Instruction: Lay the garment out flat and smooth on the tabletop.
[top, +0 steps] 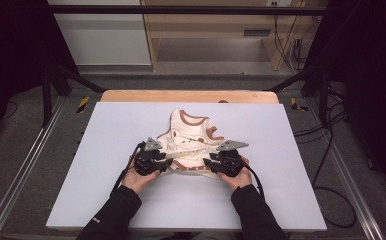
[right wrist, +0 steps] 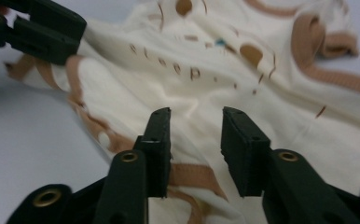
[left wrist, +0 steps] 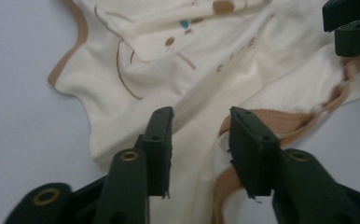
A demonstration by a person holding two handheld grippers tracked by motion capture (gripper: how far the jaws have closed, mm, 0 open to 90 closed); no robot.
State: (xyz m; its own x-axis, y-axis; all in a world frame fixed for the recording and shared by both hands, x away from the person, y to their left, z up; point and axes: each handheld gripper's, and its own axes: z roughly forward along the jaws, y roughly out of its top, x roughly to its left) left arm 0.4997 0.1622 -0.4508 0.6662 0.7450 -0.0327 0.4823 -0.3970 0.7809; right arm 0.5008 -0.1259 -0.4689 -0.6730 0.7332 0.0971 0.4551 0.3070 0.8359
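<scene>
Item: cream baby bodysuit (top: 191, 142) lay rumpled mid-table (top: 106, 200) | Left gripper (left wrist: 200, 128): jaws parted, over bodysuit's near-left hem | Right gripper (right wrist: 196, 126): jaws parted, over near-right hem | Step: likely pre-grasp for folding | Next: close both on hem.

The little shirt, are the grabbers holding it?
No. Both the left gripper and the right gripper are open over the shirt's bottom hem.
</scene>
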